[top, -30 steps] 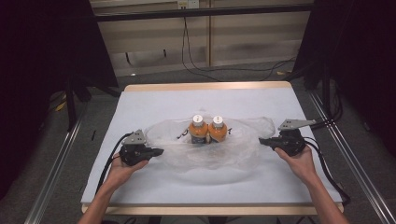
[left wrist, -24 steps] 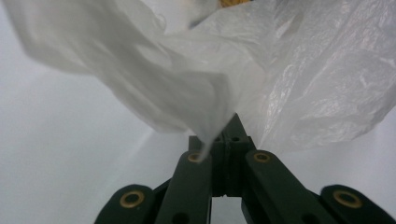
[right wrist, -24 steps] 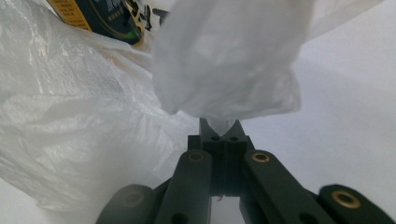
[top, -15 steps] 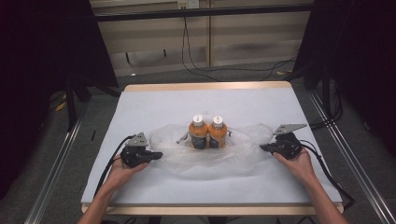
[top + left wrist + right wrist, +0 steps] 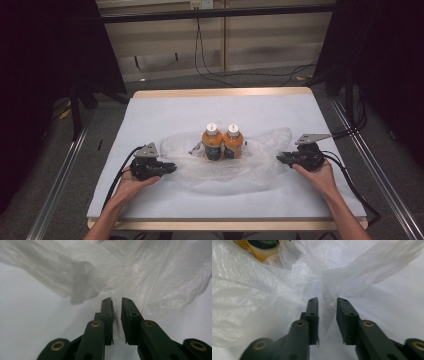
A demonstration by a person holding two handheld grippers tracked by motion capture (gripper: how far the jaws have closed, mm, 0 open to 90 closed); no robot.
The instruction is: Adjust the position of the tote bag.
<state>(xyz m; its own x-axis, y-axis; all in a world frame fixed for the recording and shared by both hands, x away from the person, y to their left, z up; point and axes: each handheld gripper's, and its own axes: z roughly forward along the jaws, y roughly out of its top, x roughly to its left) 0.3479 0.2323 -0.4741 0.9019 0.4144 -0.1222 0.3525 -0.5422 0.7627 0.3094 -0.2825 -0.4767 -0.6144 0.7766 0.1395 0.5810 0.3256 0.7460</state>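
Note:
Two orange juice bottles [image 5: 212, 142] [image 5: 233, 141] with white caps stand side by side on a crumpled clear plastic bag [image 5: 250, 170] in the middle of the table. My left gripper [image 5: 172, 167] lies at the bag's left end. In the left gripper view its jaws [image 5: 117, 300] have just been opening and stand a narrow gap apart, with the bag film [image 5: 150, 277] just ahead. My right gripper [image 5: 280, 158] lies at the bag's right end. Its jaws [image 5: 327, 300] have just been opening too, with a loose fold of the bag [image 5: 249, 295] between them, unpinched. A bottle's base [image 5: 259, 247] shows beyond.
A white sheet [image 5: 165, 115] covers the table, which has a wooden rim [image 5: 220, 92]. Metal rails run along both sides of the table, and cables lie on the floor beyond the far edge. A cable trails from each gripper toward the near edge.
Both hands have stayed almost in place. The bag has settled flatter around the bottles, which sit slightly nearer to me than a second ago.

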